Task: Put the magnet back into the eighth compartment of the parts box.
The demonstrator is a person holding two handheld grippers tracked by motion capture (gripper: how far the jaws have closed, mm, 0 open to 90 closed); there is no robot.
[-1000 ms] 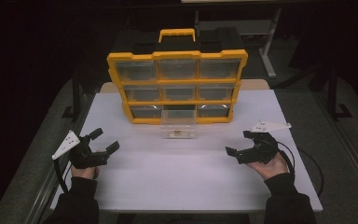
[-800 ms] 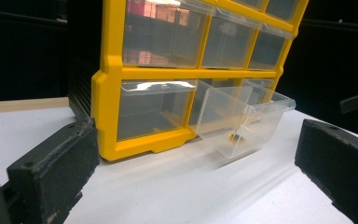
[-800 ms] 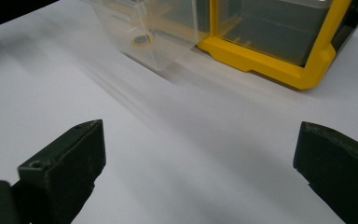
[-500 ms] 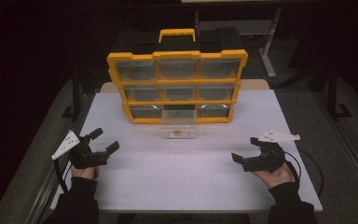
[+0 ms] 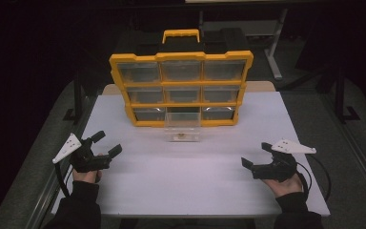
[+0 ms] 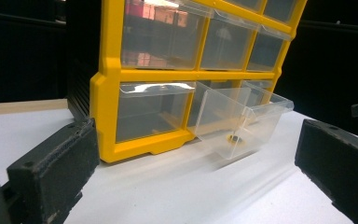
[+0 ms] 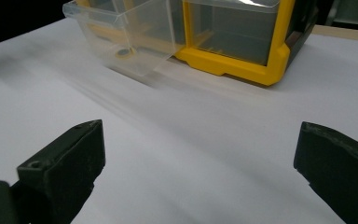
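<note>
Clear plastic drawer (image 5: 183, 130), bottom row, middle column, stands pulled forward out of the yellow organizer (image 5: 181, 88) and rests on the white table (image 5: 186, 186). In the high view, its long axis runs front to back and its open end faces the person. A small dark part (image 5: 181, 138) lies inside, near the front wall. The left claw (image 5: 106, 145) and right claw (image 5: 254, 155) sit low at the near corners, well apart from the drawer, both with jaws spread and empty.

In the left gripper view, the drawer (image 6: 235, 116) projects from the cabinet face toward the lower right, tilted slightly downward at its front; the part (image 6: 234, 138) shows on its floor. Jaws stand wide, nothing between them.

In the right gripper view, the drawer (image 7: 130, 35) projects toward the upper left, the part (image 7: 123, 52) visible through its wall. Jaws stand wide.

Judgement: the drawer is out; whatever handling of the part or reseating of the drawer remains has not begun.
</note>
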